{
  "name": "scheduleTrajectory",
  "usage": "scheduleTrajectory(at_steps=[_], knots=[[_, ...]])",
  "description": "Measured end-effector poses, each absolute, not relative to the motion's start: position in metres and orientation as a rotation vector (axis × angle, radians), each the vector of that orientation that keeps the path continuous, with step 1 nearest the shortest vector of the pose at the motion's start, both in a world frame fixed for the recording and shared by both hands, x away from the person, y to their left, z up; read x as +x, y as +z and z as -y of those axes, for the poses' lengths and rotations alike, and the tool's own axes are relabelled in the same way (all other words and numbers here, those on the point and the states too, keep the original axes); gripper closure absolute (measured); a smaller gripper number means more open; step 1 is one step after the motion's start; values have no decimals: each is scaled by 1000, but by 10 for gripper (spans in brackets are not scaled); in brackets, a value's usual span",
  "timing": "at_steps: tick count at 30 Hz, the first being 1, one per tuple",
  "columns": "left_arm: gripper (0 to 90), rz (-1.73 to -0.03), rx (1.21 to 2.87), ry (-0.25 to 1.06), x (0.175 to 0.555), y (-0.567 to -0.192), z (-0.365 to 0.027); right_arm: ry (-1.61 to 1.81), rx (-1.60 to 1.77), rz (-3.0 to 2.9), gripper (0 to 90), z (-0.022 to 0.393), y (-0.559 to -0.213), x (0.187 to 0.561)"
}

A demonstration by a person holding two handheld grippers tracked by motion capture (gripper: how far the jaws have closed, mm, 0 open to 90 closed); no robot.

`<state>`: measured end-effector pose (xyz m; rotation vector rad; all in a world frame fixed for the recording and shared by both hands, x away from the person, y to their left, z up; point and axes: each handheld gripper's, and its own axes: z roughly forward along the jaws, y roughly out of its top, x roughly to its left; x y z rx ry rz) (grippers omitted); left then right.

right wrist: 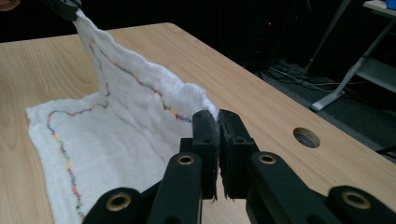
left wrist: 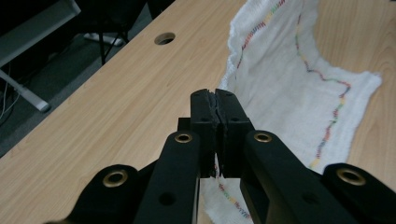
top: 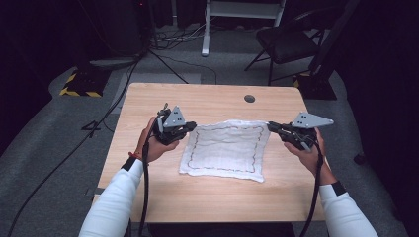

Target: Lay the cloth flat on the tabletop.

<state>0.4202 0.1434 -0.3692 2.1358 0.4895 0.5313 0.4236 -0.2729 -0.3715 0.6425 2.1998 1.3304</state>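
the cloth's [left wrist: 299, 93] near corner is hidden between the left gripper's [left wrist: 217, 100] shut jaws, and its top is cut off by the edge there. the right gripper [right wrist: 218, 122] hides another corner. the chair [top: 291, 42] fades into darkness.

Both forearms reach in, white sleeves, hands apart. Left gripper [top: 190, 127] jaws pinched shut, tips aimed inward to the right. Right gripper [top: 272, 127] jaws clamped too, tips aimed left.
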Motion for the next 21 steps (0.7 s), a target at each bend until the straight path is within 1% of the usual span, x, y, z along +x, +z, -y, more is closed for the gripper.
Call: scheduleTrajectory(at_steps=[7,11,16,21], knots=[[869,-431,2121,556,395,-351,-142,1353,621,-2179,864,285,-358,404],[869,-423,2113,568,388,-347,-143,1360,599,-2166,864,287,-352,395],[868,-426,2087,578,387,-341,-145,1374,582,-2145,864,286,-346,391],[868,-457,2051,579,402,-336,-148,1356,594,-2124,864,284,-339,399]])
